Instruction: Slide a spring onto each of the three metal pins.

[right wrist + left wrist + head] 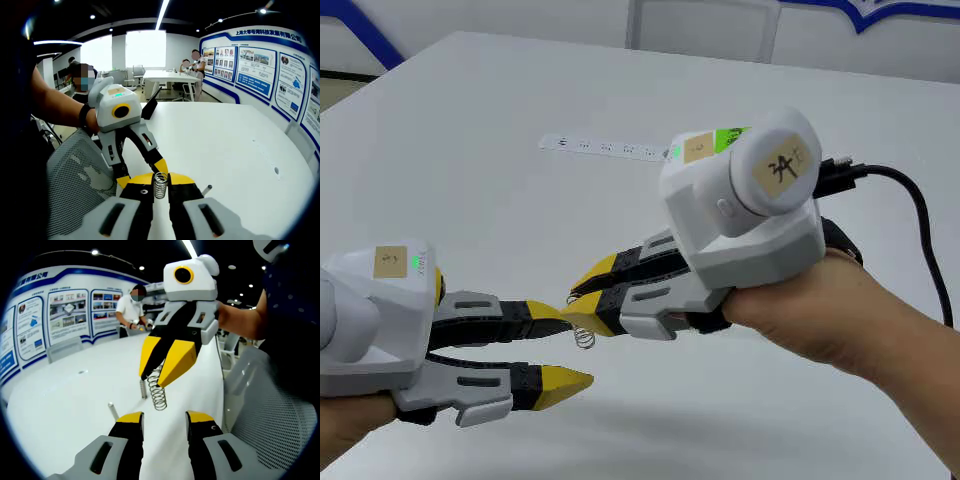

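My right gripper [582, 303] is shut on a small steel spring [583, 337], which hangs from its yellow tips just above the white table [470, 180]. In the right gripper view the spring [160, 185] stands pinched between my right gripper's [160, 180] jaws. My left gripper [578, 350] is open, its tips either side of the spring without touching it. In the left gripper view, past my left gripper [164, 416], the right gripper [152, 380] holds the spring [158, 392]. Behind it a short pin [143, 387] carries a spring, and a bare pin [113, 411] stands to its left.
A white strip with small holes [605, 147] lies farther back on the table. A black cable [910, 200] runs from the right gripper off to the right. People stand at distant tables [165, 77]. A mesh chair back [270, 420] sits by the table edge.
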Demonstrator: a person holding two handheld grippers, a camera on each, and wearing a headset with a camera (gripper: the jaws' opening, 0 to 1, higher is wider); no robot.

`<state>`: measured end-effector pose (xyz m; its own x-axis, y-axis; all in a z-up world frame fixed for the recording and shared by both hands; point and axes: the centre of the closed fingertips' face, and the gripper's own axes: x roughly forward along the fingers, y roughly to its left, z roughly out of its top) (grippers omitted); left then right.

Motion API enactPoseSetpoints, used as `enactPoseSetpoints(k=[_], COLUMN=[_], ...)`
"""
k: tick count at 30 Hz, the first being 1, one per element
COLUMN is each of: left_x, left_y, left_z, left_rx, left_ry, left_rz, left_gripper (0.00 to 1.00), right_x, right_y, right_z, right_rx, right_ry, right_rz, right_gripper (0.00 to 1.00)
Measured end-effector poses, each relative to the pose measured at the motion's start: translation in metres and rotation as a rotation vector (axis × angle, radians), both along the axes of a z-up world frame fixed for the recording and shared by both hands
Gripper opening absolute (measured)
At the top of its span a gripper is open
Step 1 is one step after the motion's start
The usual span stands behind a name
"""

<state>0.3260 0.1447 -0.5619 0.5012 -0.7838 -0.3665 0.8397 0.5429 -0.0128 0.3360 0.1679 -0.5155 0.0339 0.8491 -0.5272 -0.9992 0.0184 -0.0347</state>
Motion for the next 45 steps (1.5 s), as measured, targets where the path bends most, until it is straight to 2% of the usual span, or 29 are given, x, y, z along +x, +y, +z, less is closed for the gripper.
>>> enactPoseSetpoints(k=[6, 17, 22, 27, 34, 45], left_x=[0.001, 0.002, 0.003, 0.002, 0.001, 0.001], left_y=[0.007, 0.015, 0.017, 0.016, 0.017, 0.019], left_z=[0.001, 0.001, 0.002, 0.001, 0.0, -0.002], left_rx=[-0.018, -0.043, -0.052, -0.055, -0.059, -0.057], left_ry=[0.004, 0.012, 0.01, 0.015, 0.018, 0.024], left_rz=[0.037, 0.083, 0.096, 0.1, 0.107, 0.11], left_gripper=[0.38, 0.42, 0.43, 0.43, 0.44, 0.44], right_x=[0.02, 0.063, 0.076, 0.081, 0.089, 0.102], right_y=[-0.003, -0.004, -0.003, 0.001, 0.006, 0.012], right_z=[0.007, 0.02, 0.017, 0.016, 0.003, -0.023], right_rx=[0.045, 0.158, 0.175, 0.189, 0.18, 0.151], right_ry=[-0.013, -0.069, -0.091, -0.114, -0.11, -0.076], right_rz=[-0.067, -0.208, -0.242, -0.253, -0.271, -0.297], right_gripper=[0.11, 0.11, 0.11, 0.11, 0.11, 0.11])
